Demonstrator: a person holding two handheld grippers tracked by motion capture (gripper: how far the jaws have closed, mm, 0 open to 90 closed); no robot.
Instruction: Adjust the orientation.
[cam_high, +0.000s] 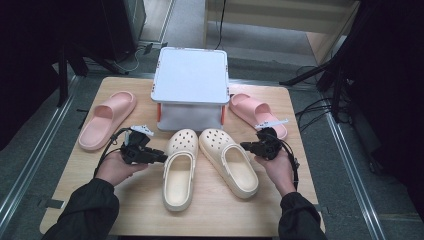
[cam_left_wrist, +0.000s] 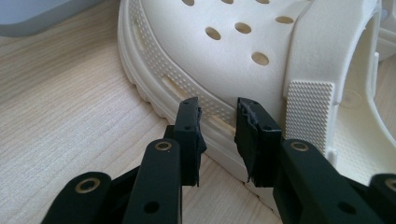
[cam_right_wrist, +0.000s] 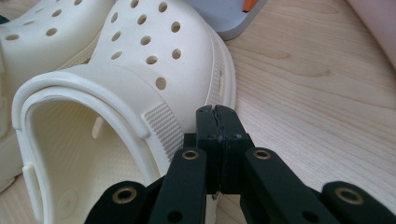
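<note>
Two cream perforated clogs lie side by side on the wooden table, toes pointing away from me: the left clog (cam_high: 179, 170) and the right clog (cam_high: 230, 160). My left gripper (cam_high: 164, 157) sits at the left clog's outer side. In the left gripper view, the left gripper (cam_left_wrist: 217, 105) is open, its tips just short of the left clog's (cam_left_wrist: 224, 51) ribbed sole edge, with nothing pinched. My right gripper (cam_high: 244, 146) is at the right clog's outer side. In the right gripper view, the right gripper (cam_right_wrist: 215, 108) is shut and empty beside the right clog's (cam_right_wrist: 126, 51) strap hinge.
A white lidded box (cam_high: 191, 75) stands at the back middle, just behind the clogs' toes. A pink slide (cam_high: 106, 119) lies at the left and another pink slide (cam_high: 252, 111) at the right, behind my right hand. Bare table (cam_high: 135, 205) stretches toward the front edge.
</note>
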